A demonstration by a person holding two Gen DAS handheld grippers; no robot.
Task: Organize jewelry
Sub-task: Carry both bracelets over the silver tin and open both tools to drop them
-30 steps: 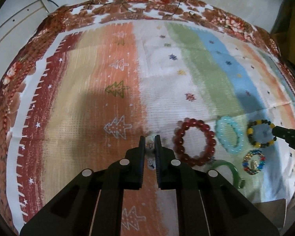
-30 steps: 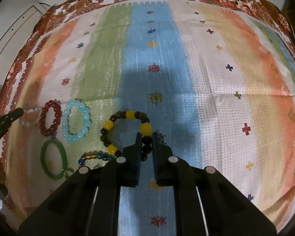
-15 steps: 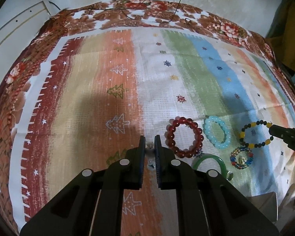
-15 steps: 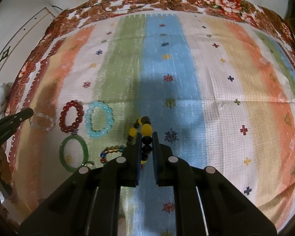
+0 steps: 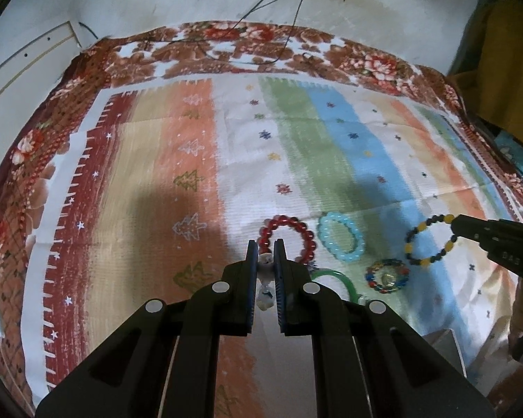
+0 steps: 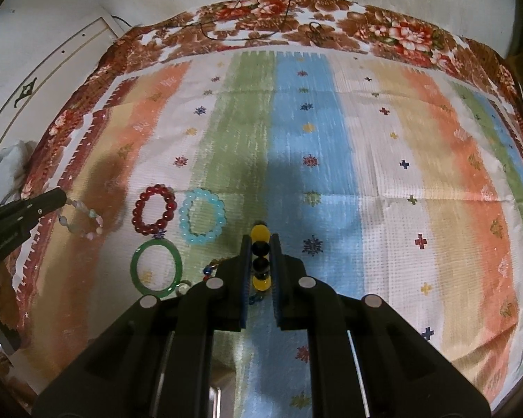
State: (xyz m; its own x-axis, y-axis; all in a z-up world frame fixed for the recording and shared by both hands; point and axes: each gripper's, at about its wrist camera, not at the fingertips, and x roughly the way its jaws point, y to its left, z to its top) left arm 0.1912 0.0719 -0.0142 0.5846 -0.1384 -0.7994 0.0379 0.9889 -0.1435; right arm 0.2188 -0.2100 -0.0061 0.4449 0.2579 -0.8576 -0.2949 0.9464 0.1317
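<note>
Black tongs in each hand are pinched tight on a bracelet above the striped cloth [image 6: 383, 160]: the left gripper [image 5: 265, 256] holds a pale bead bracelet [image 6: 82, 217], the right gripper [image 6: 260, 249] a black-and-yellow bead bracelet [image 5: 430, 240]. Both loops hang open, their long axis running away from the tongs. Best to carry them level and slowly, clear of the red bracelet [image 6: 154, 214], blue bracelet [image 6: 201, 216] and green bangle [image 6: 156, 267].
</note>
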